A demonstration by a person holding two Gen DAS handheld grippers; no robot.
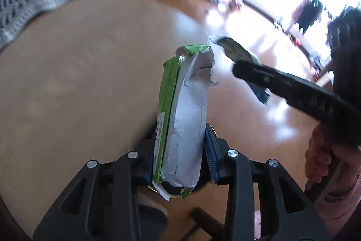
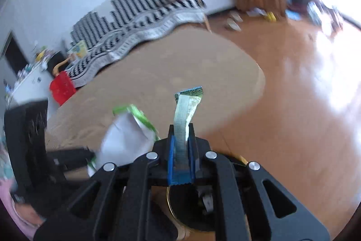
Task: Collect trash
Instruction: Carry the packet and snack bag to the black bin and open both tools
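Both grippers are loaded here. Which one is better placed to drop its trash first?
Hard to call. The left gripper clamps a green-and-white carton; the right gripper clamps a thin wrapper. Both hang over the tan rug, and no bin is clearly visible.

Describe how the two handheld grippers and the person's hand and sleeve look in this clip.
Both grippers are matte black plastic linkages with triangular cutouts and round silver pivot bolts. The left gripper and right gripper have blue ribbed pads lining the fingers. Seen from the side, the right one bears raised lettering, too blurred to read. The bare hand gripping it emerges from a pink sleeve. No cables visible.
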